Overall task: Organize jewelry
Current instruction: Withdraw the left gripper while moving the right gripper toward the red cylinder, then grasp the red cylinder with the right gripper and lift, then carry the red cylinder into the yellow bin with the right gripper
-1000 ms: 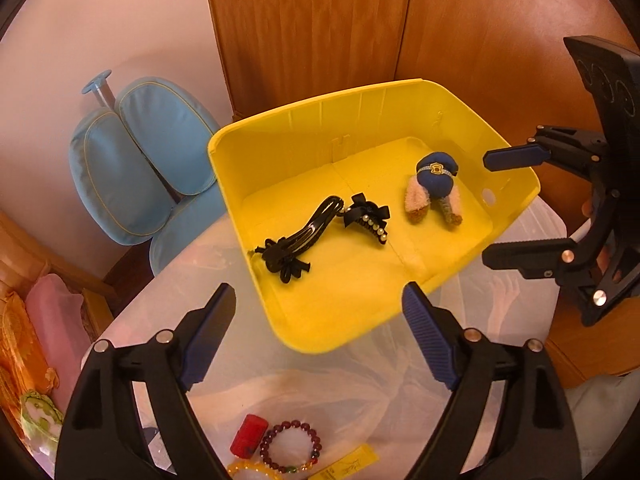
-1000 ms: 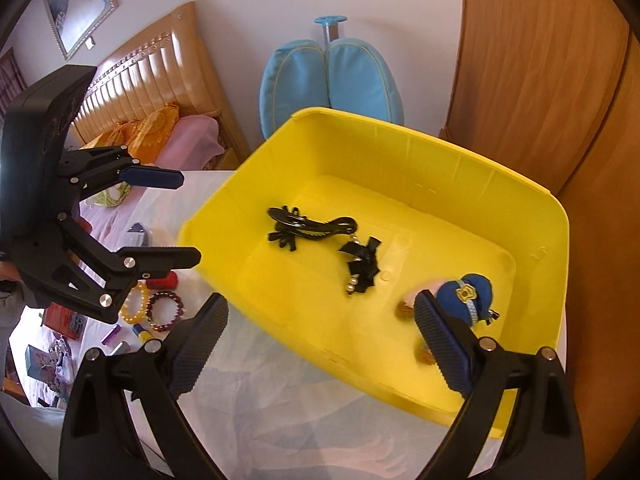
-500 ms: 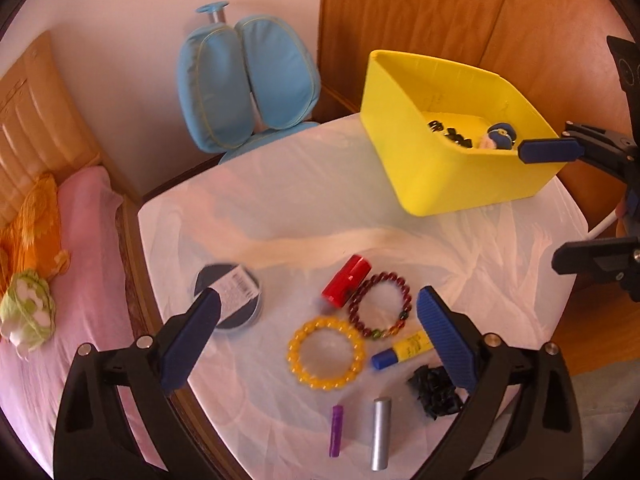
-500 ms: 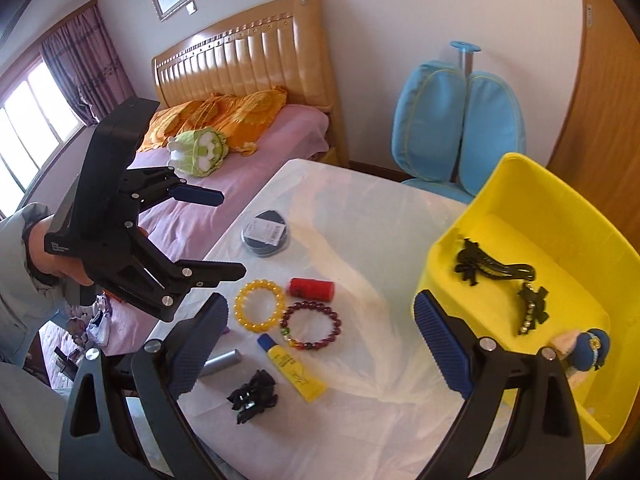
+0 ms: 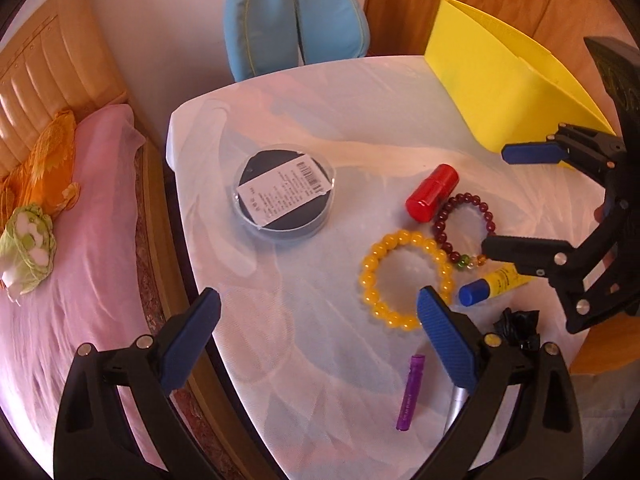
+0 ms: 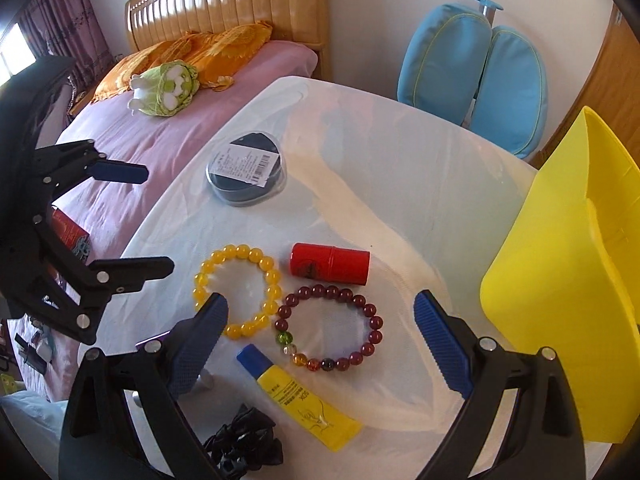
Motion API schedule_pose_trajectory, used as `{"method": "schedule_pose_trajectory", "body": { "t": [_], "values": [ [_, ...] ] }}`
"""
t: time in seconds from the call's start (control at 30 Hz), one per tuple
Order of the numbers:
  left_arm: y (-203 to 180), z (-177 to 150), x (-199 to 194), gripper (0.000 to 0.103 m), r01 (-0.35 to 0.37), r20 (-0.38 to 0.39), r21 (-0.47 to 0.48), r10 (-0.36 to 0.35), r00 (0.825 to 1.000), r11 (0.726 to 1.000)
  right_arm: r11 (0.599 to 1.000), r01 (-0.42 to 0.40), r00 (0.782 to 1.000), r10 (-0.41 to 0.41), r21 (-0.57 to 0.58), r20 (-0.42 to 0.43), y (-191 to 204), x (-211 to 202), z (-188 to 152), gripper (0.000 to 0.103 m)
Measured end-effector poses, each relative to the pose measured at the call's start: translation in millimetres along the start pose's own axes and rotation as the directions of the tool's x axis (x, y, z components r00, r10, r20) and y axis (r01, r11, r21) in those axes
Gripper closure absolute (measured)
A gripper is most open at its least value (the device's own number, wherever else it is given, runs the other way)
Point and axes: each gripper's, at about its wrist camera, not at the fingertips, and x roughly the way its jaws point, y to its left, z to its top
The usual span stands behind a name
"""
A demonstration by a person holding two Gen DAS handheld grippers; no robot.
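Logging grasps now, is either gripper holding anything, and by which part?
Nothing is held. The left gripper and the right gripper are both open and empty above the table; the bracelets lie loose.

You're in a home bedroom. A bed (image 6: 168, 128) with padded headboard (image 6: 224, 8) and a plush toy (image 6: 166, 88) show it; what seems a curtained window (image 6: 36, 36) sits left.

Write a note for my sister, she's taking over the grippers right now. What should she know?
Left gripper and right gripper: both open, empty, above the table.
Yellow bracelet, dark red bracelet and black hair clip lie loose on the table.
The yellow bin sits at the right edge; its inside is hidden from here.
Left to do: move the bracelets and clip into the bin. The red bracelet sits nearest the right gripper.
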Motion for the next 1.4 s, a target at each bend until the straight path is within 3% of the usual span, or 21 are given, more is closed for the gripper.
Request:
{"method": "schedule_pose_trajectory", "body": {
  "t": [0.17,0.3,0.63,0.67,0.73,0.77,1.4],
  "values": [
    [7,-3,12,0.007,0.043,-0.012,-0.056,-0.044,0.999,0.997,0.997,0.058,0.998,-0.057,0.046,-0.011,-3,20,10,0.008],
    [10,-4,17,0.007,0.028,-0.026,-0.05,-0.029,0.999,0.998,0.993,0.099,0.995,-0.097,0.067,-0.033,-8,34,15,0.008],
    [22,-7,15,0.007,0.018,-0.024,-0.077,-0.02,1.0,0.997,0.989,0.115,0.993,-0.112,0.088,-0.041,-12,50,15,0.008],
    [22,-7,15,0.007,0.018,-0.024,-0.077,-0.019,1.0,0.997,0.989,0.121,0.992,-0.118,0.084,-0.039,-12,51,14,0.015],
    [21,-8,14,0.007,0.017,-0.024,-0.076,-0.019,1.0,0.997,0.991,0.111,0.993,-0.108,0.074,-0.044,-9,53,12,0.042],
    [20,-8,14,0.007,0.017,-0.023,-0.077,-0.019,1.0,0.997,0.991,0.109,0.994,-0.107,0.077,-0.036,-8,52,12,0.048],
    [-4,-18,-6,0.007,0.009,0.008,-0.071,-0.009,1.0,0.997,0.998,0.049,0.998,-0.05,0.043,0.023,11,4,-11,0.048]
  ]
}}
